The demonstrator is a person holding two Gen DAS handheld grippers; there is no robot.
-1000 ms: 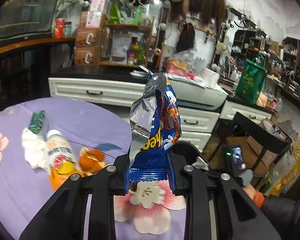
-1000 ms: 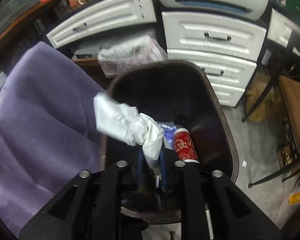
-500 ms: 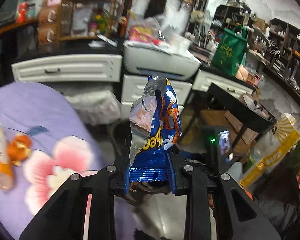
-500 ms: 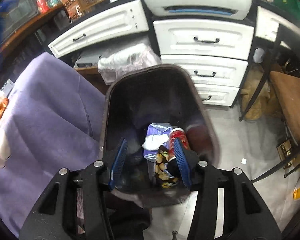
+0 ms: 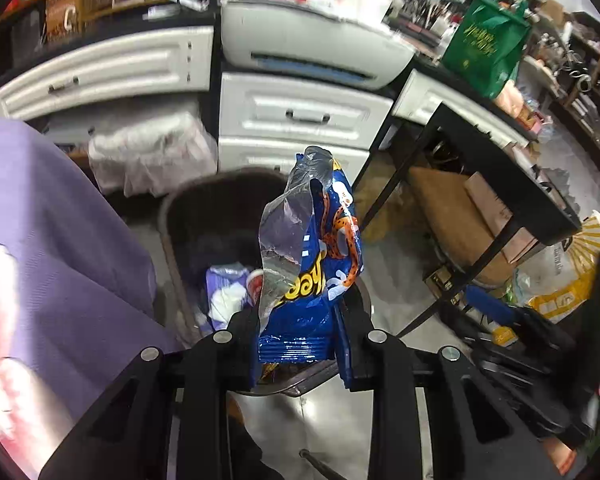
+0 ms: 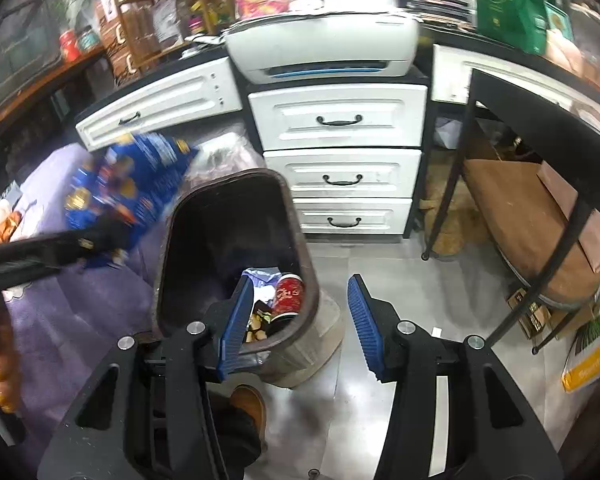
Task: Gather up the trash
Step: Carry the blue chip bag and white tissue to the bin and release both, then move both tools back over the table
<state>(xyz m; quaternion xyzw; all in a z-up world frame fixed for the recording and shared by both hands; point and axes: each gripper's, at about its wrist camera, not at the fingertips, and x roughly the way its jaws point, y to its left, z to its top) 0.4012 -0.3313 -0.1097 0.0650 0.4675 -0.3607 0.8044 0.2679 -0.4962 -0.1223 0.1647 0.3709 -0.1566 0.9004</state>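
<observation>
Left wrist view: the left gripper (image 5: pixel 300 344) clamps the bottom edge of a blue chip bag (image 5: pixel 312 264), upright, foil lining showing, above a dark trash bin (image 5: pixel 180 216) (wrappers and a red cup inside).
Surface: purple tablecloth (image 5: pixel 60 248) with pink flowers at left; grey tiled floor (image 5: pixel 332 420) below.
Room: white drawers (image 5: pixel 300 116) behind the bin.
Right wrist view: the right gripper (image 6: pixel 298 320) stands wide apart and empty, beside the bin's rim; its left blue pad overlaps the opening.
Room: white printer (image 6: pixel 324 48) above the drawers, black metal table (image 6: pixel 540 128) at right.
</observation>
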